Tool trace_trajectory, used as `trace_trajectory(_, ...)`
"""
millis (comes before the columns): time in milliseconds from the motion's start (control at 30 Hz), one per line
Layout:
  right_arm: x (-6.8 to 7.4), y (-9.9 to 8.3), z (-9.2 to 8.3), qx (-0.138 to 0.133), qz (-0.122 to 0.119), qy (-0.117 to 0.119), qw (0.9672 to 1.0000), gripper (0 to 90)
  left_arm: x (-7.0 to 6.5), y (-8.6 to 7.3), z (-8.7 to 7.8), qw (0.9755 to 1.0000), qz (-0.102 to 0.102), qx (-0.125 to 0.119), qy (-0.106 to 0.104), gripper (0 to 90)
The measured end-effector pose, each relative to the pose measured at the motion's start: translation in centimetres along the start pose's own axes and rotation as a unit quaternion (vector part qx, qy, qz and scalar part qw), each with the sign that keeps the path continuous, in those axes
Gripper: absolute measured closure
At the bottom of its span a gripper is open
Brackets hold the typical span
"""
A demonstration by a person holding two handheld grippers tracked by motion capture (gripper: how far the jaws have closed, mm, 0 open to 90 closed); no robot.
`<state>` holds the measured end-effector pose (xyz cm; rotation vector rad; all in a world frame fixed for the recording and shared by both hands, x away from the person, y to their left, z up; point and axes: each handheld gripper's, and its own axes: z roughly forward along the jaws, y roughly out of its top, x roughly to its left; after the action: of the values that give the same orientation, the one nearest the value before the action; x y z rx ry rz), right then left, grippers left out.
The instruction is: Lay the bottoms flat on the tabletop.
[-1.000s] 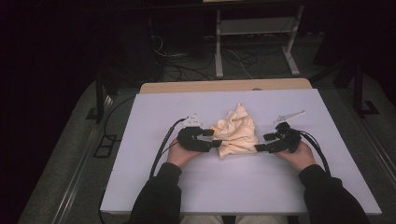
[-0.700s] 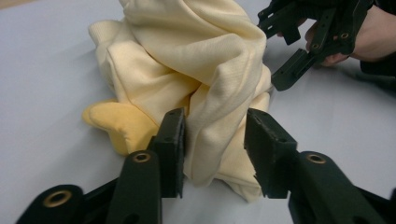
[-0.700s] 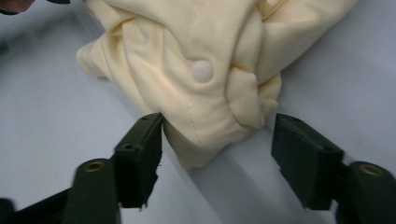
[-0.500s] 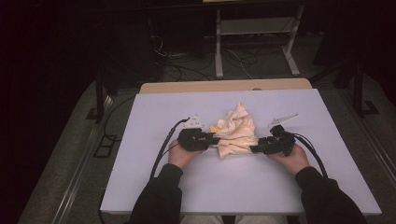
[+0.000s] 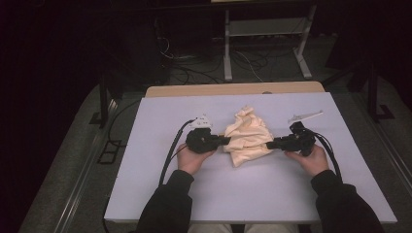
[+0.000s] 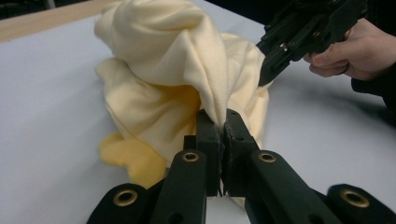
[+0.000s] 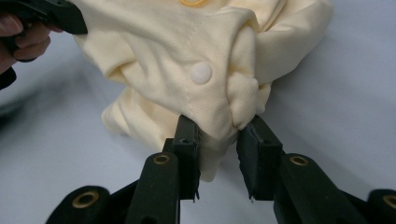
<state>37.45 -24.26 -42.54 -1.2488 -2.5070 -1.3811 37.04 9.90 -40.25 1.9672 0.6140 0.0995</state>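
A crumpled cream garment (image 5: 248, 136) lies in the middle of the white table (image 5: 145, 184). My left gripper (image 5: 226, 141) lies level at its left edge. In the left gripper view its jaws (image 6: 222, 128) have just closed and are shut on a raised fold of the garment (image 6: 163, 60). My right gripper (image 5: 269, 144) lies at the garment's right edge. Its jaws (image 7: 217, 135) have been closing and still stand a little apart, with a bunched hem of the garment (image 7: 187, 46) between them, below a white snap button (image 7: 201, 73).
A wooden tabletop (image 5: 233, 90) adjoins the far edge of the white table. Behind it stand a metal frame (image 5: 265, 34) and cables on the dark floor (image 5: 189, 68). Each gripper's cable trails back along the forearm. Bare table surface surrounds the garment.
Both grippers' jaws have narrowed at the garment's edges. The left pair has come together on a fold; the right pair has drawn closer around the hem. The hands have hardly shifted.
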Motion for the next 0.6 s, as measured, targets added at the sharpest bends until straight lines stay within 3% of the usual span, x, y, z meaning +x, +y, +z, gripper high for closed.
trace_trajectory(200, -0.2, 0.9, -1.5, -0.019, 0.004, -0.003, 0.9998, 69.5, -0.7, 1.1, 0.1, 0.9999, 0.007, -0.005, 0.010, 86.1)
trace_trajectory(300, 0.2, 1.7, -2.5, -0.027, -0.008, -0.009, 0.9996, 69.7, -0.7, 3.3, -0.4, 0.9998, 0.005, -0.005, 0.019, 86.0)
trace_trajectory(467, -0.2, 3.0, -3.6, -0.050, 0.000, -0.008, 0.9987, 70.5, -1.3, 6.7, -0.8, 0.9981, 0.042, 0.015, 0.043, 86.0)
trace_trajectory(600, 0.0, 4.3, -4.5, -0.049, -0.005, -0.018, 0.9986, 71.2, -2.1, 8.5, -1.0, 0.9961, 0.063, 0.023, 0.057, 85.9)
